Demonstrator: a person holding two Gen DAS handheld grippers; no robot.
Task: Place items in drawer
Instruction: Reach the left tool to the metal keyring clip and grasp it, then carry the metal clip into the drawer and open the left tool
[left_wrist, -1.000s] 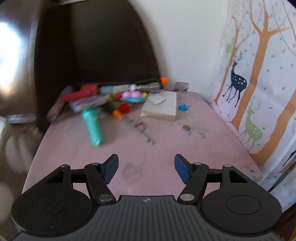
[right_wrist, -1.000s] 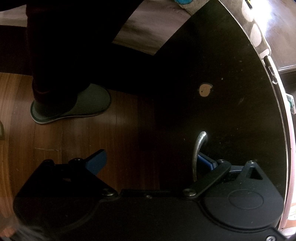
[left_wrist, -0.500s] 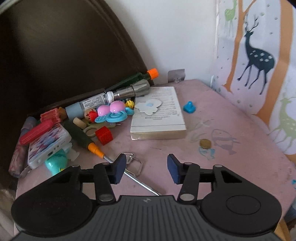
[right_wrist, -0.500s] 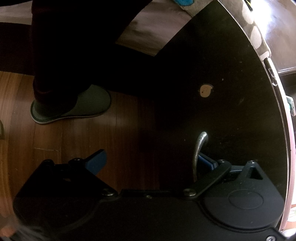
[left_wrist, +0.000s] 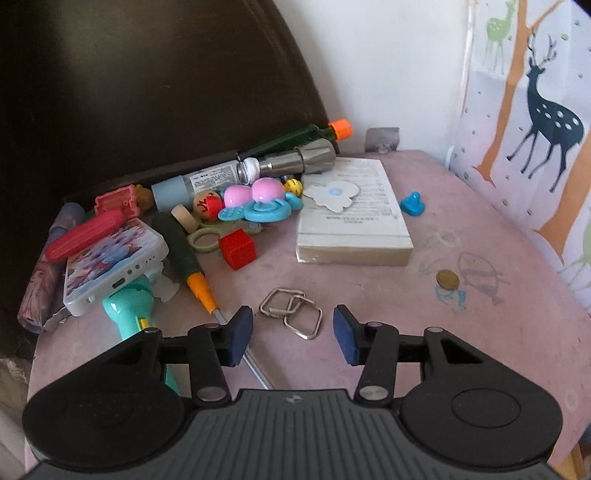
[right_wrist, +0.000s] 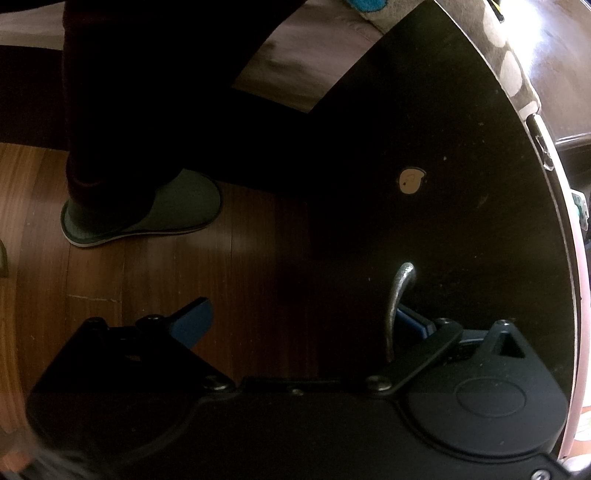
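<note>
Left gripper (left_wrist: 293, 334) jaws apart, low over pink tabletop (left_wrist: 461, 343) w/ linked metal rings (left_wrist: 291, 312) just ahead. Right gripper (right_wrist: 299, 325) wide open, one finger (right_wrist: 412, 321) tucked behind dark drawer front's (right_wrist: 461, 229) metal handle (right_wrist: 397, 299).

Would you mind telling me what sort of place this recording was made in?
Most likely a home bedroom or child's room: a small pink tabletop cluttered with toys such as a pacifier, a deer-print curtain, and a slippered foot on wood flooring beside a dark drawer front.
</note>
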